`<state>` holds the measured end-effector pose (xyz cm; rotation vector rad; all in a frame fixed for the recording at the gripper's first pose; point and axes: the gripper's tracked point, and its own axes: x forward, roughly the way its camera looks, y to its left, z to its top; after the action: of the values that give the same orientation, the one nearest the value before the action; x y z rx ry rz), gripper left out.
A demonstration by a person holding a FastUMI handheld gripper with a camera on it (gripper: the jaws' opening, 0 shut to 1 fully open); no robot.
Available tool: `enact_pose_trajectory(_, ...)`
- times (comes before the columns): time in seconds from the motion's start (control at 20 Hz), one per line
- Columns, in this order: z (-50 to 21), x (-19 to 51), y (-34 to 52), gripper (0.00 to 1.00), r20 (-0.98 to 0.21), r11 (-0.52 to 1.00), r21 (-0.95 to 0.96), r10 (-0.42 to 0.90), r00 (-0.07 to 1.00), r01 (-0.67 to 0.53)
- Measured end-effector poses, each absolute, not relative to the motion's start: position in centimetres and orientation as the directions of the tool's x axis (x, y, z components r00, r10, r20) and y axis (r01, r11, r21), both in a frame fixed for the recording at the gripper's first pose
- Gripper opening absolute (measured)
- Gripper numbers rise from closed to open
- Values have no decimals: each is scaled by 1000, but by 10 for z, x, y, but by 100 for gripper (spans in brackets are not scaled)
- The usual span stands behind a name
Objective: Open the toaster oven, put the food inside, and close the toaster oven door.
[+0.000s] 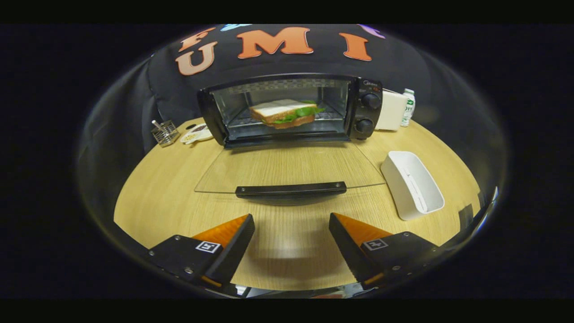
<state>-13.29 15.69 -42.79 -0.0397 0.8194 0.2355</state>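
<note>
A black toaster oven point(291, 110) stands at the back of the wooden table with its glass door point(287, 168) folded down flat toward me. The door's black handle point(290, 190) lies just ahead of my fingers. Inside, a sandwich point(284, 113) with white bread and green leaves rests on the wire rack. My gripper point(291, 224) hovers above the table in front of the handle, open, with nothing between its fingers.
A white rectangular tray point(412, 185) lies to the right of the door. A white box point(391, 111) and a small bottle point(407, 106) stand right of the oven. Left of the oven are a wire holder point(165, 133) and a small dish point(196, 133).
</note>
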Motion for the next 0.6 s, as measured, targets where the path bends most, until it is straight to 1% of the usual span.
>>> enact_pose_trajectory(0.4, -448, -106, 163, 100, -738, 966, 8, 179, 651, -257)
enact_pose_trajectory(0.6, -444, -103, 163, 100, -742, 967, 6, 176, 647, -256)
